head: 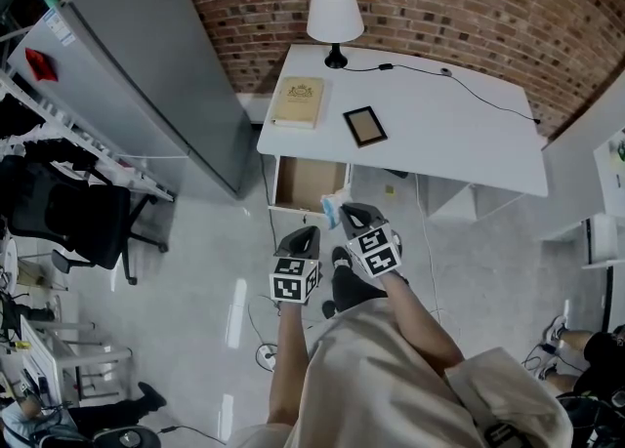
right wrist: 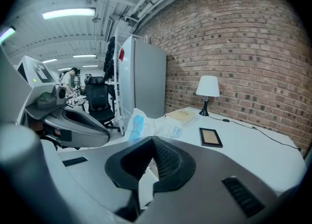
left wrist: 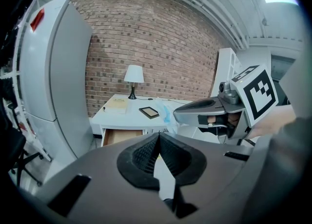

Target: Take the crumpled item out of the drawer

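A crumpled white and blue wrapper [head: 333, 207] sticks out of my right gripper [head: 346, 212], just in front of the open wooden drawer [head: 306, 183] of the white desk [head: 469, 134]. In the right gripper view the wrapper [right wrist: 145, 125] rises above the jaws of the right gripper [right wrist: 151, 141], which are shut on it. My left gripper [head: 310, 232] hangs beside it, lower left, shut and empty. The left gripper view shows the left gripper [left wrist: 158, 136] closed, the drawer [left wrist: 122, 136] beyond it, and the wrapper [left wrist: 165, 112] at the tip of the right gripper [left wrist: 181, 115].
On the desk stand a white lamp [head: 335, 15], a tan book [head: 298, 101] and a dark picture frame [head: 364, 126], with a cable along the back. A tall grey cabinet [head: 156, 65] stands left of the desk. A black office chair [head: 78, 222] is further left.
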The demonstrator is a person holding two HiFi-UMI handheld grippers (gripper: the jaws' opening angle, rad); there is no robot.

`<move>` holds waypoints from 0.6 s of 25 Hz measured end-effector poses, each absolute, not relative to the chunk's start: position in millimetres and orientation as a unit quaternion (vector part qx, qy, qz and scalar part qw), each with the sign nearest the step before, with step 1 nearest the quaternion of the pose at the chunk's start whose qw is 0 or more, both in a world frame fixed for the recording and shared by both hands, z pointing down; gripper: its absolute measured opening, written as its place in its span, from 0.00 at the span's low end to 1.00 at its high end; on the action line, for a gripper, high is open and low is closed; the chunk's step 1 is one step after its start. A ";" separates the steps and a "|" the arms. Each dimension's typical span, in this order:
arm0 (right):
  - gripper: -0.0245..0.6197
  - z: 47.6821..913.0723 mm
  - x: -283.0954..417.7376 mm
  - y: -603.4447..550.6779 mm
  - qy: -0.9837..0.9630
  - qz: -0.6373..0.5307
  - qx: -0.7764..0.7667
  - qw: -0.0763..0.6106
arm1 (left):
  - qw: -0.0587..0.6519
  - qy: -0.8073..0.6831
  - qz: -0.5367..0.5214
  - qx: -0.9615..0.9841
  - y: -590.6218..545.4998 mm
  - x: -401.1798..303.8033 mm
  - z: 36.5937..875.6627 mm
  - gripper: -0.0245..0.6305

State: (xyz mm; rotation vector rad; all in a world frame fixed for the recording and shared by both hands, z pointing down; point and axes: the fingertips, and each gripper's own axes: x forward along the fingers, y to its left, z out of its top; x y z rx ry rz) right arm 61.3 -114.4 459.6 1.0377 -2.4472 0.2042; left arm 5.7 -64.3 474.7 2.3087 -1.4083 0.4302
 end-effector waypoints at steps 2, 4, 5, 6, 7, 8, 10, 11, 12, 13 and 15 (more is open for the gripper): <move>0.08 459.8 61.5 -114.1 -0.892 0.077 0.376 0.236 | 0.201 -0.505 0.155 0.825 -64.9 6.4 475.2 0.06; 0.08 458.4 61.4 -114.2 -0.893 0.080 0.375 0.236 | 0.202 -0.505 0.155 0.825 -65.8 6.8 475.4 0.06; 0.08 458.7 62.4 -114.9 -0.893 0.079 0.376 0.236 | 0.202 -0.505 0.156 0.825 -66.3 7.4 475.5 0.06; 0.08 459.0 63.7 -115.6 -0.892 0.080 0.377 0.236 | 0.202 -0.504 0.158 0.824 -66.7 8.1 475.7 0.06; 0.08 459.1 64.8 -116.2 -0.892 0.080 0.378 0.235 | 0.202 -0.504 0.159 0.824 -67.0 8.7 475.8 0.06; 0.08 458.8 65.2 -116.6 -0.892 0.080 0.379 0.235 | 0.203 -0.504 0.160 0.824 -67.4 9.1 476.0 0.06; 0.08 457.3 64.2 -116.0 -0.892 0.082 0.378 0.233 | 0.203 -0.505 0.161 0.823 -67.3 9.4 476.5 0.06; 0.08 456.8 63.5 -115.0 -0.892 0.084 0.377 0.233 | 0.203 -0.505 0.162 0.823 -66.7 9.5 476.8 0.06; 0.08 457.5 63.4 -114.3 -0.892 0.084 0.377 0.233 | 0.204 -0.505 0.162 0.823 -66.1 9.5 477.1 0.06; 0.08 459.3 64.0 -114.3 -0.892 0.082 0.377 0.234 | 0.204 -0.505 0.162 0.823 -65.7 9.6 477.2 0.06; 0.08 460.3 64.8 -115.0 -0.893 0.079 0.377 0.233 | 0.203 -0.507 0.162 0.822 -66.0 9.8 476.6 0.06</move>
